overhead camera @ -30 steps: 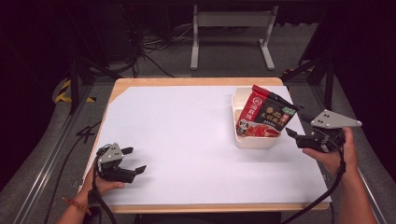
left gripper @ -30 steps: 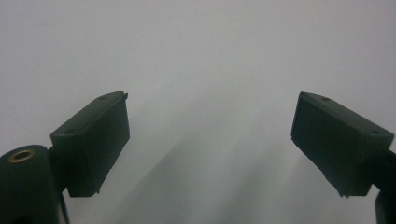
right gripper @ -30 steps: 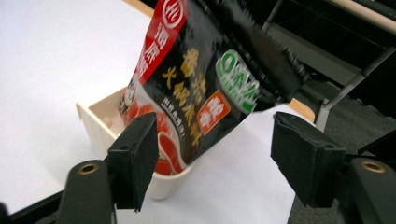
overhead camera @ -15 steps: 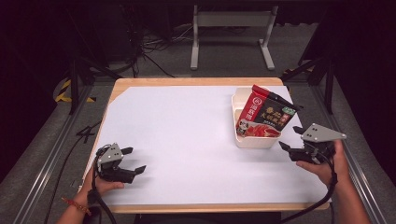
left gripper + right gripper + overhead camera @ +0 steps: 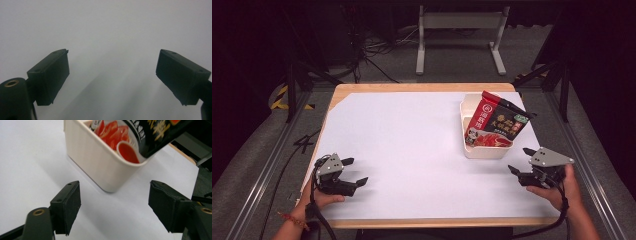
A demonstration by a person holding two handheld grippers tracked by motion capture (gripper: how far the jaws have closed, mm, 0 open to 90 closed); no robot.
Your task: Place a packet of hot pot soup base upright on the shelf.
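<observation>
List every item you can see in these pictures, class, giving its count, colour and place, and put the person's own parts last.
Table: one, wooden edge, centre of the high view.
Sheet: one, white, covering the table top.
Tub: one, cream, far right part of the sheet.
Food packet: one, red and black, leaning in the tub, its top sticking out.
Metal frame: one, grey, on the floor beyond the table.
Left gripper: one, black, near left of the sheet, fingers open, nothing between them.
Right gripper: one, black, just in front of the tub, fingers just been opening, nothing between them.
Hands: two, at the near edge.
</observation>
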